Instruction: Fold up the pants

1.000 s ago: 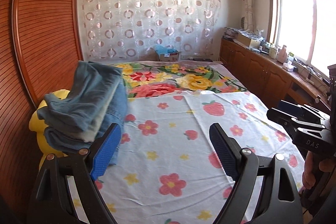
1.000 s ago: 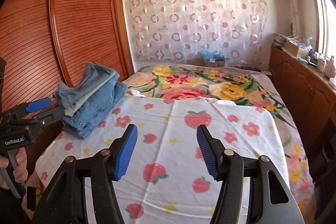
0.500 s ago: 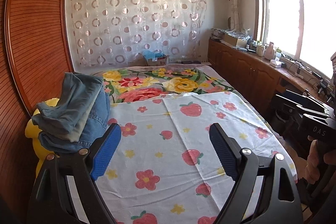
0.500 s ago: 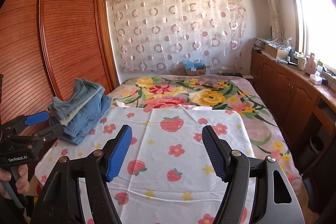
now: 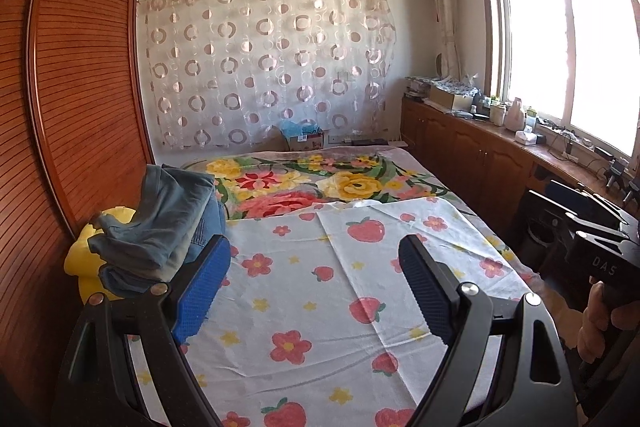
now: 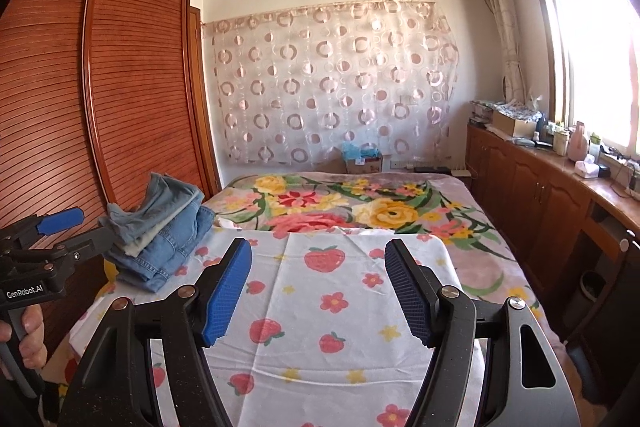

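The left gripper has its fingers spread wide and holds nothing. The right gripper has its fingers likewise spread and empty. Between and below both pairs of fingers lies the strawberry-print sheet, bare of clothing. Ahead and to the left of the left fingers, a stack of folded jeans rests at the bed's edge, partly on a yellow cushion and close beside the wooden wardrobe. In the right wrist view the same stack sits left of the fingers, just past the left gripper. Beyond the sheet lies the floral blanket.

Judgement: the pants appear already folded and stacked, so the step in hand is the end of a cycle or the pause before another. No unfolded pair is visible. A next move would call for bringing one onto the sheet.
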`<action>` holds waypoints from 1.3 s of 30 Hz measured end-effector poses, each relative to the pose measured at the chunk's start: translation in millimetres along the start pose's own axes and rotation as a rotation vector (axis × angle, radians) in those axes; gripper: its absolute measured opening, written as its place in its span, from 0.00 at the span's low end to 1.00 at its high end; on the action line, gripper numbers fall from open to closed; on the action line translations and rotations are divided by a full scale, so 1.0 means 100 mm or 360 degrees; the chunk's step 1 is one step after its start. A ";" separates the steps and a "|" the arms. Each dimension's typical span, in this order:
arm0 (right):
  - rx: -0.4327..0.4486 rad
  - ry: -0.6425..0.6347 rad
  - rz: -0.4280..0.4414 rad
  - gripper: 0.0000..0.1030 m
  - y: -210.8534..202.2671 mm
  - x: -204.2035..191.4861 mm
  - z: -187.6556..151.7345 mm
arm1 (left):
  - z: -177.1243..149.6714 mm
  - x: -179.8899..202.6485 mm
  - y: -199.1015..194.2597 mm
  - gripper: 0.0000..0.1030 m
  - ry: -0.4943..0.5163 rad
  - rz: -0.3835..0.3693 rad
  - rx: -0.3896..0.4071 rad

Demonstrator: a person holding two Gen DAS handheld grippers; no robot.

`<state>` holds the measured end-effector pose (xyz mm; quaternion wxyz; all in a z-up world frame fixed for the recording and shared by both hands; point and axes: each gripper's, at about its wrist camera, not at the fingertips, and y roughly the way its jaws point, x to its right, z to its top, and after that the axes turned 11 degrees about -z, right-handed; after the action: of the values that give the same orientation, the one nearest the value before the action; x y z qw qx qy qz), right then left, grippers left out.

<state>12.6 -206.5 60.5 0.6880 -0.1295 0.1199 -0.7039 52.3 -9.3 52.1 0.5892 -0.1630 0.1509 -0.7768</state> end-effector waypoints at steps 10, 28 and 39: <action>0.0009 0.0016 0.0001 0.69 0.00 0.12 -0.06 | 0.00 -0.07 -0.09 0.84 -0.0033 0.0027 0.0033; 0.0009 -0.0003 -0.0009 0.69 0.03 0.13 -0.02 | -0.01 -0.10 -0.09 0.84 -0.0042 0.0028 0.0032; 0.0014 -0.0012 -0.0012 0.69 0.03 0.14 -0.03 | 0.00 -0.11 -0.10 0.84 -0.0038 0.0029 0.0032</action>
<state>14.4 -220.3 56.5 0.6863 -0.1296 0.1139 -0.7065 46.4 3.5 55.2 0.5997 -0.1650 0.1375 -0.7709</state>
